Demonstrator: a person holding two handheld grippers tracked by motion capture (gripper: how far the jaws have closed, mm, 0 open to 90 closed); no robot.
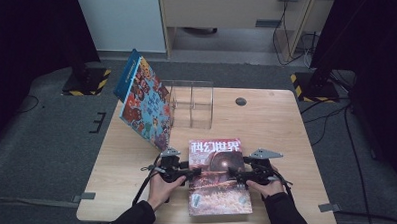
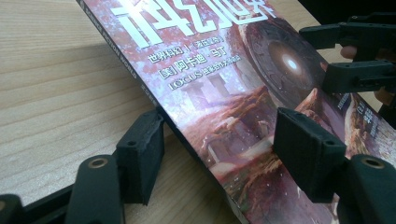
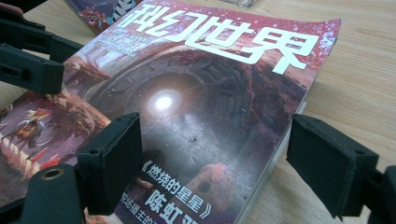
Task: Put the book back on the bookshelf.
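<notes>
Pale wood makes up the surface (image 1: 281,125), which stands on grey carpet with dark curtains at either side.

At its near edge the left gripper (image 1: 193,170) lies level and points inward at the left side of a magazine (image 1: 218,177). In the left gripper view its jaws stand wide apart, one on the wood beside the spine and the other over the cover, and neither pad presses on the magazine (image 2: 243,93). The left hand (image 1: 164,183) holds the tool from behind.

The right gripper (image 1: 240,174) faces it from the other side, held by the right hand (image 1: 269,187). In the right gripper view its jaws are also spread wide, one over the cover and one just off the page edge above the wood, with nothing pinched; the magazine (image 3: 201,93) lies between them.

The magazine lies flat near the front middle of the surface, its red cover up, with large white characters at its far end.

Farther back and to the left, a colourful book (image 1: 144,102) leans tilted against a clear plastic stand (image 1: 192,109). A small dark round cap (image 1: 241,101) sits in the wood beyond that.
</notes>
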